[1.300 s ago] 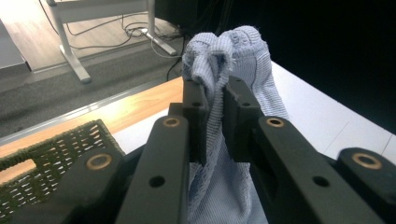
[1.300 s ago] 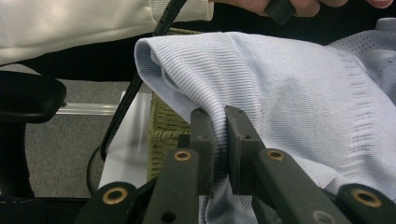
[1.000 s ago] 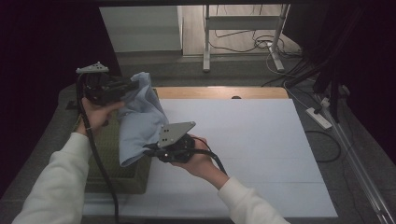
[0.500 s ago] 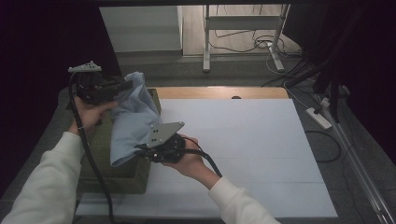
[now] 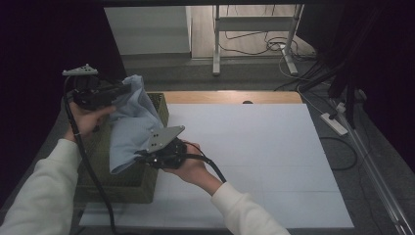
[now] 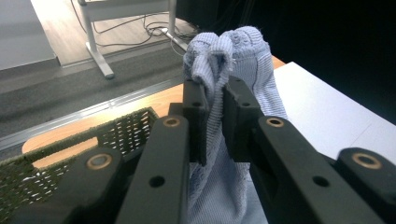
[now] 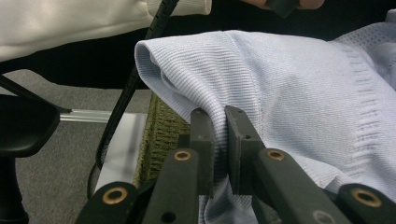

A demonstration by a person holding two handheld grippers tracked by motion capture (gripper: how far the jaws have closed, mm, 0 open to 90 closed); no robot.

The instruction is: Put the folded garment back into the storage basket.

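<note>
Item 1: pale blue knit cloth (image 5: 128, 128), hung in the air over the green woven basket (image 5: 125, 181) at the table's 9 o'clock side, its lower hem drooping toward the basket's inside.

Holders: left gripper (image 6: 214, 100) had its 2 jaws nearly closed on a bunched top corner, which puffed out above the tips. Right gripper (image 7: 219, 116) was likewise nearly closed, pinching a fold along a lower edge; in the high view it sat at the cloth's 4 o'clock (image 5: 164, 155).

Handling note: as I judged it, the cloth was being lifted out to spread. Both pinches looked firm. Doing it well would mean drawing the 2 held points apart to tension the edge, and raising the hem clear of the basket rim before swinging toward 3 o'clock.

Room: white table sheet (image 5: 254, 161) lay bare from 12 to 5 o'clock, ample for laying flat. Hazards: the basket's rough weave could snag the knit; a cable (image 5: 85, 161) trailed at 8 o'clock.
</note>
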